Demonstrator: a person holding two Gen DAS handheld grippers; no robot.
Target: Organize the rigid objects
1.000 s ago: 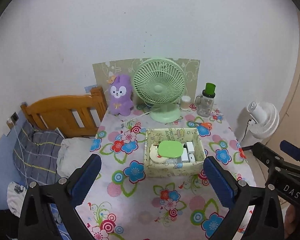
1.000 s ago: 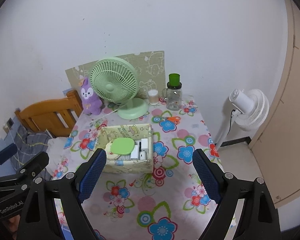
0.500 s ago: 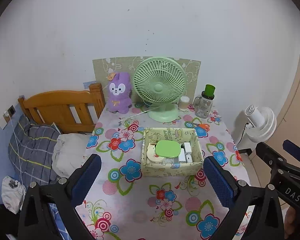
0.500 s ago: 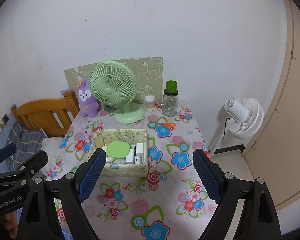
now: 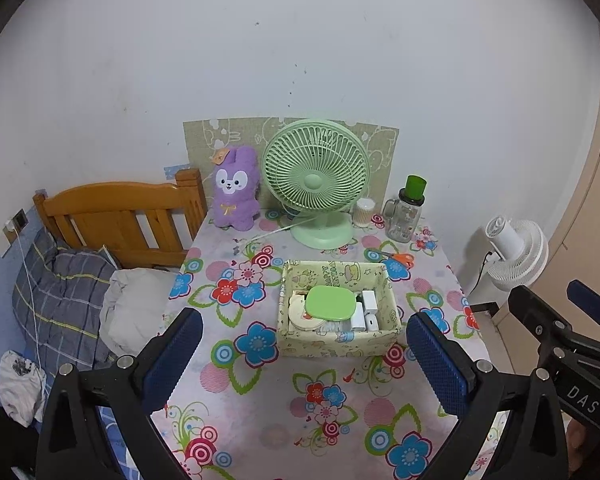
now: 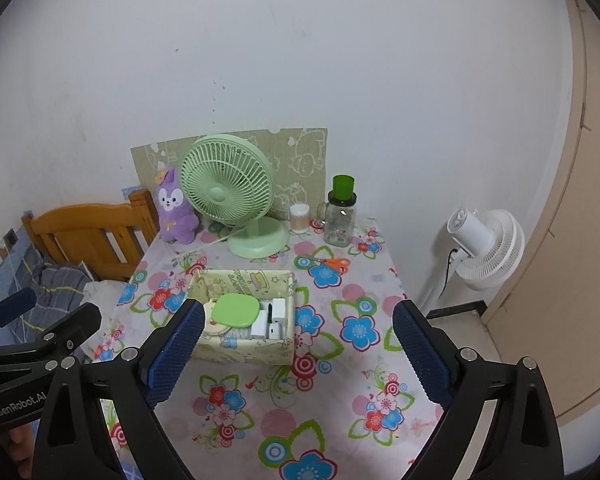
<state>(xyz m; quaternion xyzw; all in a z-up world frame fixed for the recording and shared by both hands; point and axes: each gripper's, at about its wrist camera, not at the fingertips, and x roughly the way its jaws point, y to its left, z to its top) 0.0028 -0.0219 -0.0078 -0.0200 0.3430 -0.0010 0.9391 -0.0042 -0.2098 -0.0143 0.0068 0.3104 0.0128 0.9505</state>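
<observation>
Both grippers hang above the near edge of the flowered table [image 5: 260, 412], well back from everything on it, as if the person is taking stock rather than reaching. The left gripper [image 5: 304, 360] has its jaws spread wide with nothing between them. The right gripper [image 6: 296, 350] holds nothing either, and its jaws are opening wider at this moment.

The small items are gathered in the yellow patterned box [image 5: 336, 340] in the middle of the table: a green lid [image 5: 330, 302] lies on top of a round cream thing, with white chargers [image 5: 366, 312] standing beside it, packed close so they cannot slide about. The orange scissors [image 5: 400, 258] lie loose on the cloth behind the box, near the glass jar [image 5: 406, 216]; I judge them the likeliest piece left to put away. The green fan [image 5: 316, 180] and purple plush rabbit [image 5: 236, 188] stand against the wall, out of the working space.
</observation>
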